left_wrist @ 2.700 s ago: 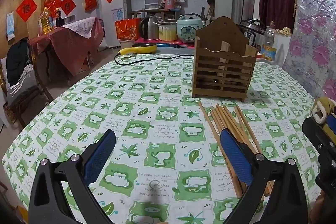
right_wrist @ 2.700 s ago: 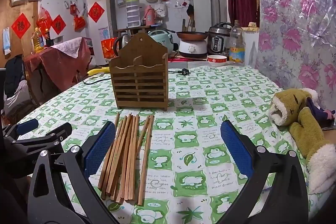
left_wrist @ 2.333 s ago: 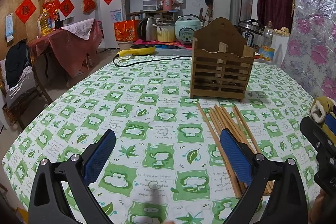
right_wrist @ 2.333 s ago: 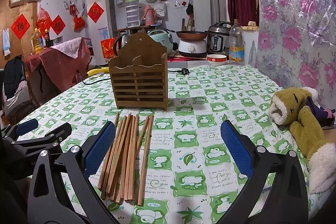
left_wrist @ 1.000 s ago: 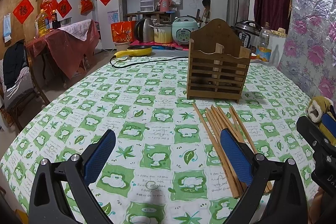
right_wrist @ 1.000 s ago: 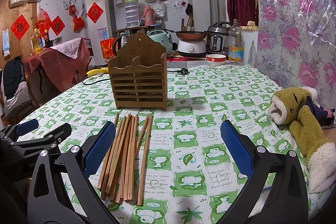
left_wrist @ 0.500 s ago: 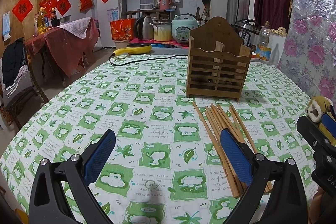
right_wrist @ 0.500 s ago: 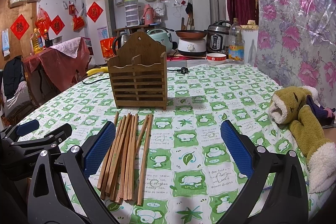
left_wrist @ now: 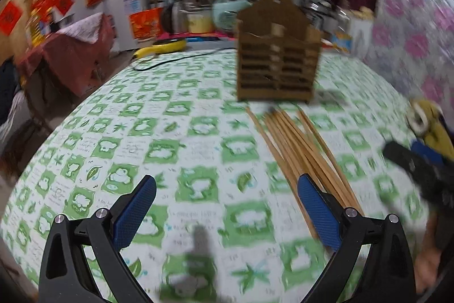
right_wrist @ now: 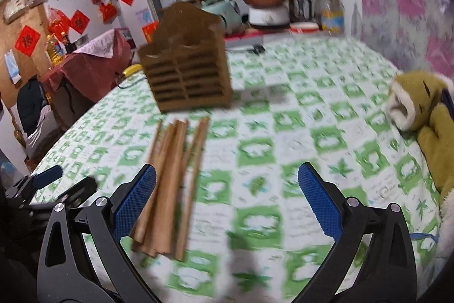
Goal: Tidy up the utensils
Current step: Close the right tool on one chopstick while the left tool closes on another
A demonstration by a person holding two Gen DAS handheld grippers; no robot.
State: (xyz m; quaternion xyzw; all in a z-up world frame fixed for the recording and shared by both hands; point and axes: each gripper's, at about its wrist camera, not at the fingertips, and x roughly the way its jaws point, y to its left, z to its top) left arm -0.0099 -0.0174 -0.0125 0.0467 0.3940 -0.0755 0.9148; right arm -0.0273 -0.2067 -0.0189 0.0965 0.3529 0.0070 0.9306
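Both tools shifted; chopsticks untouched

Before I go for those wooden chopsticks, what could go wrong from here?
1. The bundle of thin wooden chopsticks lies packed side by side on the green checked tablecloth, so the open right gripper may take several or scatter them.
2. Both views are blurred, so aim could be off.
3. The slatted brown wooden holder stands just beyond the tips; a long push could knock it.
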